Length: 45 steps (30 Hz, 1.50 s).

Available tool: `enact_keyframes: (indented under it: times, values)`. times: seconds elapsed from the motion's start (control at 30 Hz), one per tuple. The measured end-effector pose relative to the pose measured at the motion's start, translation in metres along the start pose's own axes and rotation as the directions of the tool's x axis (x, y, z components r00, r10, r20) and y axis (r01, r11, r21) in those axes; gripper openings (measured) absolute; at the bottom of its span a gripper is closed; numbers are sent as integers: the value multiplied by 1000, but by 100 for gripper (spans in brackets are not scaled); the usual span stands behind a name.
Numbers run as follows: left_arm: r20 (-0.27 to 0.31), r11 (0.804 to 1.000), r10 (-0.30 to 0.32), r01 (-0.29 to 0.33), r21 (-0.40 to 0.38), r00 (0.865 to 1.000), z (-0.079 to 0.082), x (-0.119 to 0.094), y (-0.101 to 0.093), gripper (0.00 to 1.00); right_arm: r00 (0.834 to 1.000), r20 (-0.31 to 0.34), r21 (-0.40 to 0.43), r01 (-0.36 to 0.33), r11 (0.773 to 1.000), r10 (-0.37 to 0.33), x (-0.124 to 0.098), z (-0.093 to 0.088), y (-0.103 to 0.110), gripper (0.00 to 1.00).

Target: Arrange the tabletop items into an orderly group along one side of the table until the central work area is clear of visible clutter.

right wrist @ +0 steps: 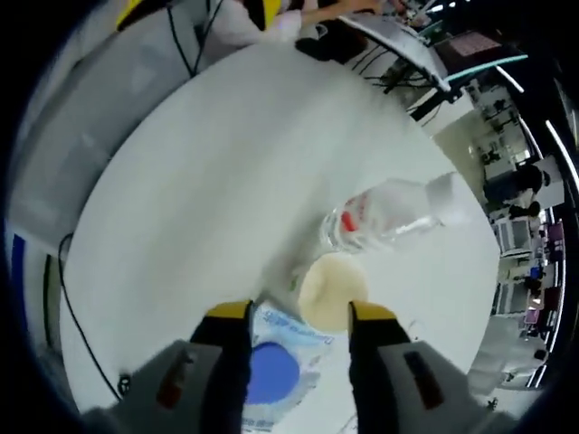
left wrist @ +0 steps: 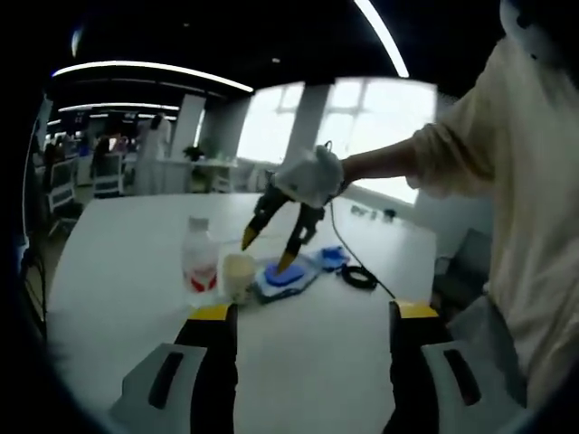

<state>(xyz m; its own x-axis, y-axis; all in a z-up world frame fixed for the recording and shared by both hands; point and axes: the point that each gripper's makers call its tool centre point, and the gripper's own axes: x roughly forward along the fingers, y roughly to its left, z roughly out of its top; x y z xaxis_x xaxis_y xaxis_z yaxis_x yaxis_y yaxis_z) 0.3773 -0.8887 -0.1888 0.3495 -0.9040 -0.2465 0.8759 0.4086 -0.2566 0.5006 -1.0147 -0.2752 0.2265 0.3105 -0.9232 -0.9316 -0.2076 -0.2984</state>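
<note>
**A:** Tabletop items are all bunched together on the white desk (left wrist: 118, 262): a clear water bottle (left wrist: 199, 258) with a red label and white cap, a cream-coloured cup (left wrist: 237, 274) touching it, and a flat packet (left wrist: 288, 277) with a blue round patch right beside the cup. There's also a small blue thing (left wrist: 332, 258) just past the packet and a black coiled cable (left wrist: 359, 277) near that.

**B:** What are the grippers up to?

**A:** In the left gripper view, the right gripper (left wrist: 268, 249) is held in a white-gloved hand (left wrist: 310, 176), hanging over the packet and cup, yellow-tipped fingers apart, one tip right at the blue patch. Can't tell if it's actually touching. The left gripper (left wrist: 312, 312) sits low and well back from the pile, fingers wide apart with nothing between them.

**B:** And from the right gripper view?

**A:** Looking down, the right gripper (right wrist: 298, 312) has the cup (right wrist: 331, 289) and packet (right wrist: 276, 366) showing between its fingers, and the bottle (right wrist: 389, 212) stands just beyond the cup.
</note>
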Motion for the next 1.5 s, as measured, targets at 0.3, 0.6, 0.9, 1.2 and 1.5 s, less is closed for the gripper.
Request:
enact_keyframes:
  times: [0.3,0.6,0.9,1.2,1.5]
  values:
    - [-7,999,-11,11,43,1000,12,3,-6,68,993,75,132,76,988,-87,-29,4,5,48]
    - [-17,997,-20,21,73,1000,18,11,-18,78,968,137,308,159,938,-210,-67,1,26,56]
    - [-19,994,-11,13,111,1000,19,17,-26,89,913,152,513,254,820,-378,-112,-18,54,62]
    - [7,990,-2,1,139,1000,19,25,-38,96,822,113,735,309,603,-558,-157,-47,101,72]
    - [-8,990,22,-20,142,1000,8,38,-45,96,755,8,872,315,374,-656,-180,-85,171,74]
